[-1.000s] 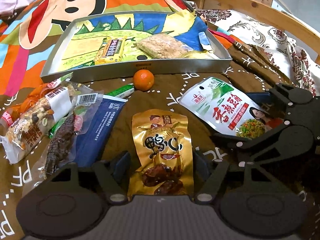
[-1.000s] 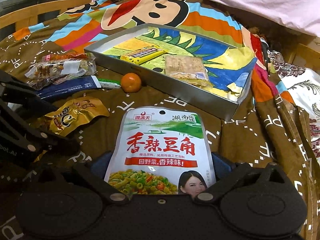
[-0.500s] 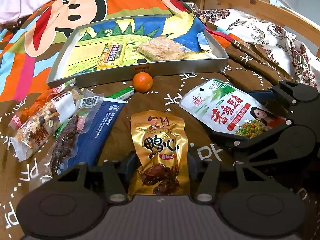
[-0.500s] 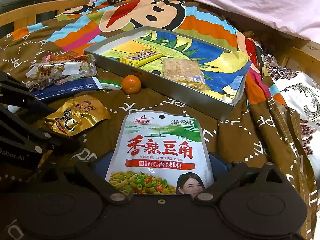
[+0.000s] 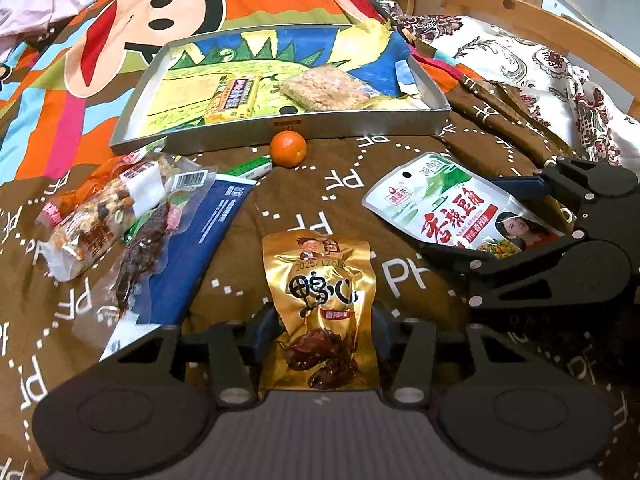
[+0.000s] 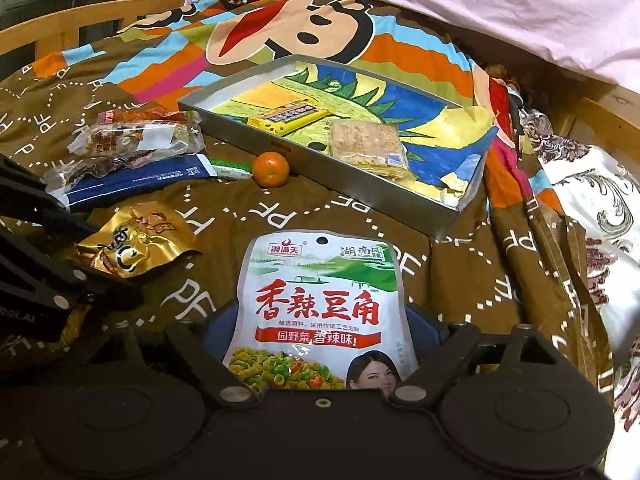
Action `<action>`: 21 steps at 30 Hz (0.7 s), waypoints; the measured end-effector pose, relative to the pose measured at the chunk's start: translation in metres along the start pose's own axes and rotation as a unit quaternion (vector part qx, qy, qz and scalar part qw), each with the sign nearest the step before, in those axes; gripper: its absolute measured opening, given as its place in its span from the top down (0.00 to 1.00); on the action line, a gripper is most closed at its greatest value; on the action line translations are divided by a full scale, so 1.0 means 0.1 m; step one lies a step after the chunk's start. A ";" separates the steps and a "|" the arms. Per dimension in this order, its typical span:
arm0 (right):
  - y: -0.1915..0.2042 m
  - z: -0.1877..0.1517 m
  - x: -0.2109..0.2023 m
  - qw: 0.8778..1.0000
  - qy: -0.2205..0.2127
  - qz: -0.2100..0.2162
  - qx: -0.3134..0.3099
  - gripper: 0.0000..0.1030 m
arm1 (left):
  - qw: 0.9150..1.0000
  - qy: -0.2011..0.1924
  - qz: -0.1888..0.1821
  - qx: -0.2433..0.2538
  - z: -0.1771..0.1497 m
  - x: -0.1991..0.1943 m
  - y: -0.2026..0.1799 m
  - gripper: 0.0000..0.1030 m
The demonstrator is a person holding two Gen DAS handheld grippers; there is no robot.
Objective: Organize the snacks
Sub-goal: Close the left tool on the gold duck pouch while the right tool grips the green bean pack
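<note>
Bed cover: a brown quilt (image 5: 340, 184) printed with white letters and a bright cartoon face; it serves as the work surface, and every snack lies on it or in the tray.
Tray: a shallow grey rectangular tray (image 5: 360, 130) lined with a colourful drawing sits at the far side; it appears to be the collecting place, since a yellow wrapped bar (image 5: 232, 98) and a clear pack of pale crispy squares (image 5: 324, 88) already lie inside.
Loose pile: to the left of the tray, a dark blue flat pouch (image 5: 200, 240), a clear bag of mixed nuts (image 5: 100, 216) and a clear pack of dark dried meat (image 5: 140, 256) overlap one another, not yet sorted.
Right gripper (image 6: 320, 336): its jaws are closing on either side of the white and green bean snack pouch (image 6: 320, 300), which lies flat on the quilt near the tray's front corner; whether the blue pads already press it cannot be told.
Left gripper (image 5: 324, 332): its jaws are closing around the lower end of the gold foil snack packet (image 5: 320, 300), the pads tight against both edges; the packet stands tilted up from the quilt, probably ready to be carried to the tray.
Small fruit: a round orange tangerine (image 5: 288, 149) rests touching the tray's front wall, outside it.
</note>
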State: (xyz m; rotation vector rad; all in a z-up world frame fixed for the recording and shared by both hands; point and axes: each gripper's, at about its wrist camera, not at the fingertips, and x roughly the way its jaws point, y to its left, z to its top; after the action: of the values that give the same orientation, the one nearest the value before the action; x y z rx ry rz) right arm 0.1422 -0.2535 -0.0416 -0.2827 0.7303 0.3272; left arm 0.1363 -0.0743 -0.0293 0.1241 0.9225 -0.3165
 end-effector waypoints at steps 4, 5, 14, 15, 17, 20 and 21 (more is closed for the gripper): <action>-0.09 -0.05 0.06 0.999 0.003 0.019 0.036 0.05 | 1.000 -0.001 0.001 0.000 -0.04 -0.01 0.02 0.49; -0.11 -0.07 0.08 0.999 0.001 0.024 0.044 0.01 | 1.000 -0.001 0.001 -0.001 -0.05 0.00 0.02 0.49; -0.04 -0.10 0.11 0.999 -0.010 0.015 0.029 0.07 | 1.000 -0.007 0.004 -0.001 -0.07 0.00 0.00 0.49; -0.02 -0.10 0.10 1.000 -0.011 0.011 0.025 0.08 | 1.000 -0.008 0.005 -0.003 -0.07 -0.01 0.00 0.49; 0.01 -0.09 0.07 1.000 -0.014 0.005 0.014 0.11 | 1.000 -0.009 0.006 -0.007 -0.08 -0.02 0.00 0.49; 0.10 -0.06 -0.01 1.000 -0.021 -0.009 -0.014 0.20 | 1.000 -0.009 0.006 -0.014 -0.09 -0.06 0.00 0.49; 0.12 -0.05 -0.04 0.999 -0.024 -0.016 -0.027 0.22 | 1.000 -0.010 0.006 -0.016 -0.10 -0.07 -0.01 0.49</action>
State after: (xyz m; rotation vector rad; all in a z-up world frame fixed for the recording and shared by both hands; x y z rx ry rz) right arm 0.1316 -0.2447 -0.0440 -0.3359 0.6699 0.3218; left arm 0.1243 -0.0709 -0.0297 0.0972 0.9072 -0.2904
